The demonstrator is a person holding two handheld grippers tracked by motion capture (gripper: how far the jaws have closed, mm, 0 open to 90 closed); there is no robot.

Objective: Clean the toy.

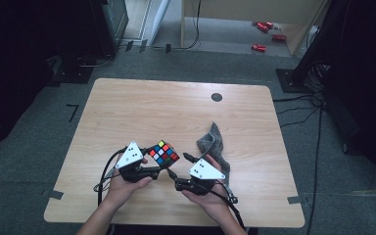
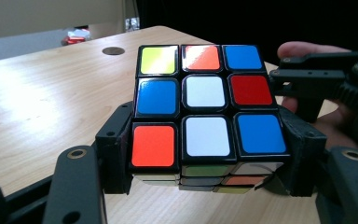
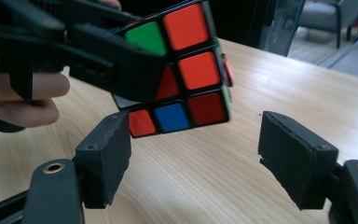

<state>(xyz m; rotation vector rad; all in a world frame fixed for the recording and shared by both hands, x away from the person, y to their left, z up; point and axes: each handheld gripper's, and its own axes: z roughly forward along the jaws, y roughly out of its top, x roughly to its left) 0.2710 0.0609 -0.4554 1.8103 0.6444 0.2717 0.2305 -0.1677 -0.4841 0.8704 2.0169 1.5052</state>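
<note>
Holding item one, a scrambled puzzle cube (image 1: 164,152), lower centre of the high view and lifted off the table (image 1: 127,107): left gripper (image 1: 162,169), jaws half-spread and pressed on two opposite faces, probably steadying it so a layer can be turned. Item two, right gripper (image 3: 200,161), low in its own view, jaws parted, gripping nothing, the cube's lower edge above the gap, apparently lining up to bite. Farther, right of centre: crumpled grey cloth (image 1: 214,142), lying loose.

1 cube (image 1: 164,152), 1 grey cloth (image 1: 214,142), 2 grippers.
</note>
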